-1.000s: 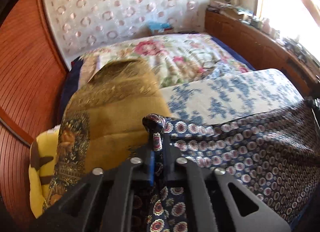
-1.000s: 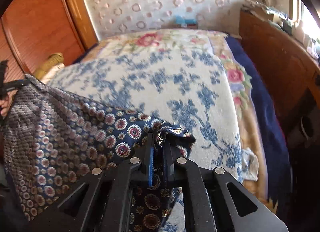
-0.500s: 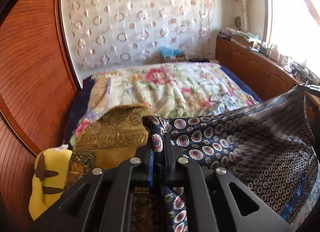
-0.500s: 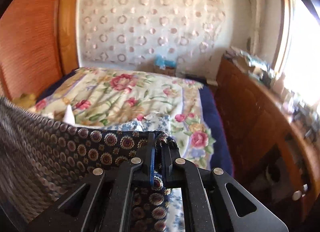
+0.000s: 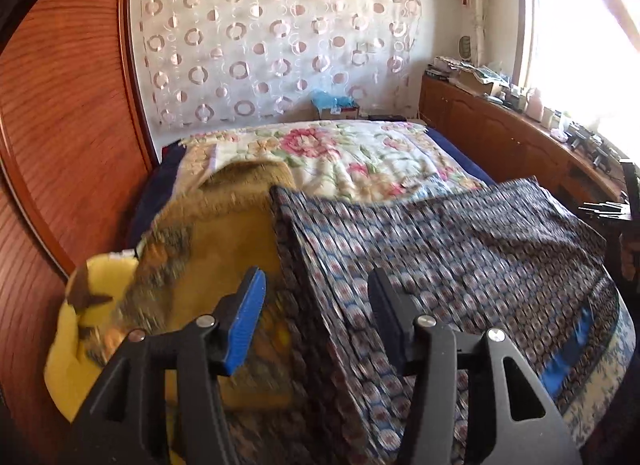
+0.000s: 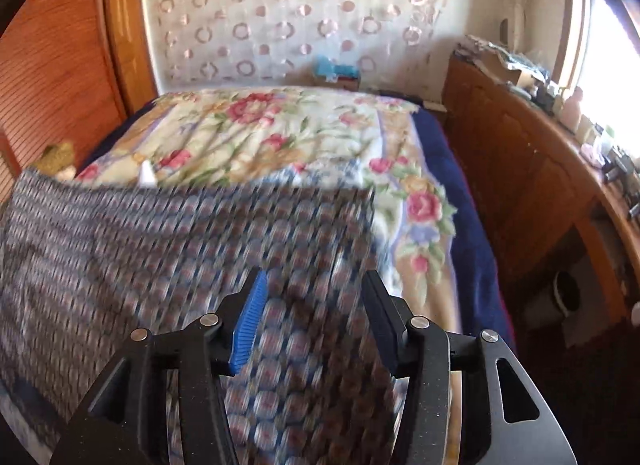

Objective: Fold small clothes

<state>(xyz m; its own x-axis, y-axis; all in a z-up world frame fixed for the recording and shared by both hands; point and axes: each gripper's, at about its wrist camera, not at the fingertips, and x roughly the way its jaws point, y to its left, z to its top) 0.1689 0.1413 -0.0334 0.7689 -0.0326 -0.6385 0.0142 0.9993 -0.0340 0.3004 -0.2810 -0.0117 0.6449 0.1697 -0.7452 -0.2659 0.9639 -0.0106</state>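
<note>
Below and ahead of both grippers, left (image 5: 316, 305) and right (image 6: 314, 305), whose opening jaws grip nothing, the cloth (image 5: 440, 265) lies across mid-frame on the bed (image 5: 352, 153), long axis left-right, equally near each.

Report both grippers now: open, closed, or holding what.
Left gripper: opening, holding nothing; the patterned cloth lies below.
Right gripper: opening, holding nothing, above the same cloth.

No writing, label, brand or number can be read in either view; the small boxes at the wall and on the cabinet are too blurred to tell.
</note>
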